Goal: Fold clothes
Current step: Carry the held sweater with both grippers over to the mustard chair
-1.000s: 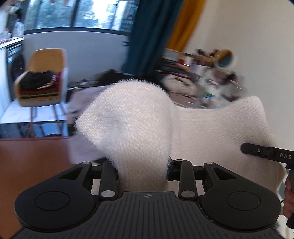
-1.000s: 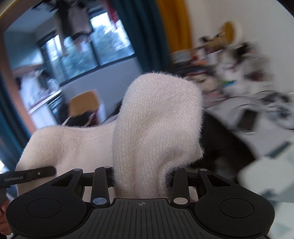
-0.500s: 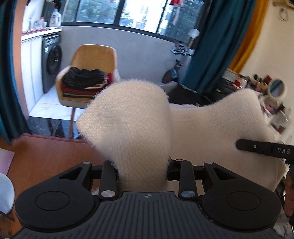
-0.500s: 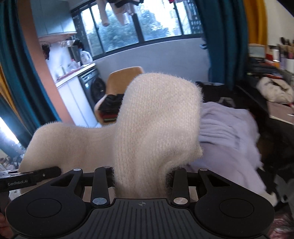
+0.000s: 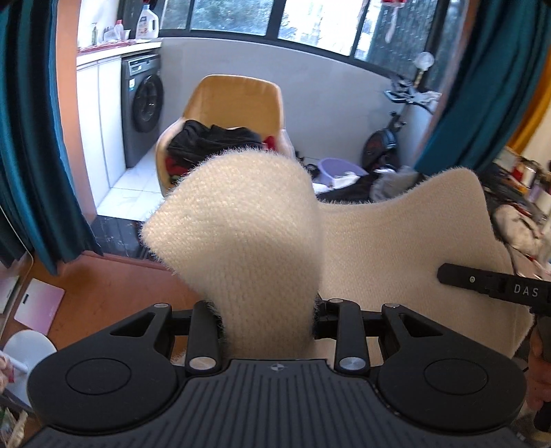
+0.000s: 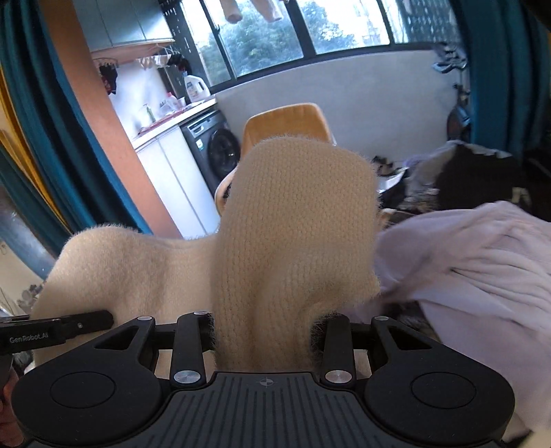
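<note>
Left tool (image 5: 268, 331) clamped on one corner of fuzzy cream knit garment (image 5: 396, 255), lifted in the air in front of yellow chair (image 5: 237, 100) stacked with clothes; right tool (image 6: 265, 339) clamps the other corner, beside pale lilac cloth (image 6: 475, 262).

Light: bright daylight through the windows (image 5: 310, 24), which are partly blown out.
Shadow: the near face of the cream knit (image 6: 292, 241) is shaded and backlit.
Blur: the lilac cloth (image 6: 482, 268) is smeared.
Distortion: strong fisheye bowing at the edges, with curved curtains (image 5: 31, 138).
</note>
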